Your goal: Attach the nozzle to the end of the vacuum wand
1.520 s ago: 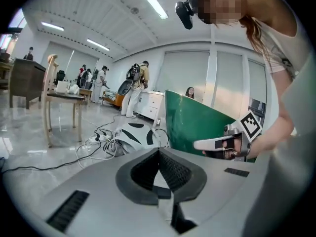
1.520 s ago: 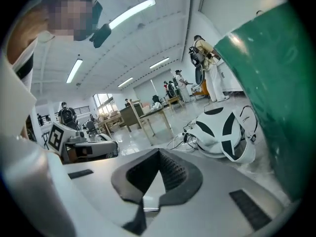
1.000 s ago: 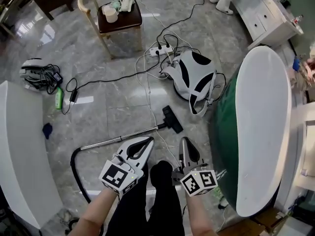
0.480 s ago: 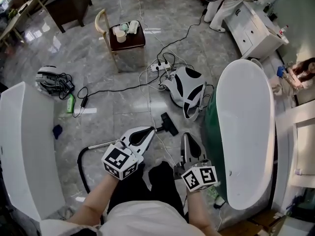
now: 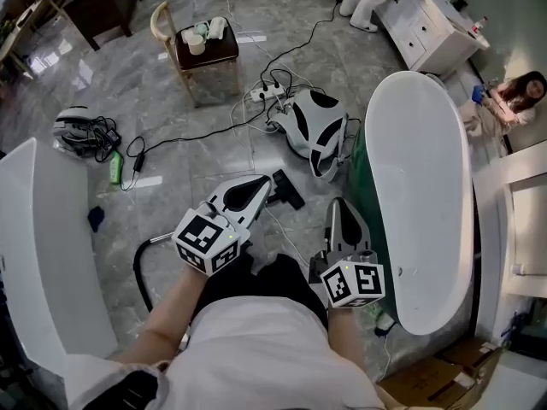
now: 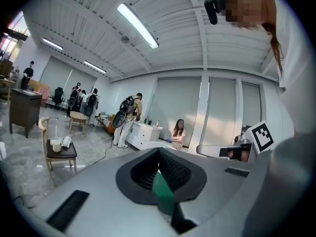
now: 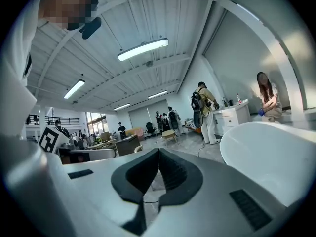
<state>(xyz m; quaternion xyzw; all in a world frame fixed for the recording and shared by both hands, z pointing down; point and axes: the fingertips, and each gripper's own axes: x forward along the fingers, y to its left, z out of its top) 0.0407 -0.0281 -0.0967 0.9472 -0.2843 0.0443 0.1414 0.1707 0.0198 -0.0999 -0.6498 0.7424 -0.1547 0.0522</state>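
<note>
**Nozzle** (image 5: 288,189): black floor head, lying on the grey floor at 1 o'clock from the left gripper's tip.

**Wand** (image 5: 161,237): lying flat, its long axis running from 8 o'clock to 2 o'clock and its far end pointing at the nozzle. The left gripper is covering the joint, so attachment cannot be told.

**Left gripper** (image 5: 266,183): clenching on nothing, pointing level across the room.

**Right gripper** (image 5: 340,203): clenching on nothing, hanging at 3 o'clock of the nozzle.

**Risks, as judged:**
- Descending with jaws clenched, a gripper would be knocking the nozzle off the wand's line.
- The black hose (image 5: 137,272), looping at 7 o'clock, would be dragging the wand sideways
</note>
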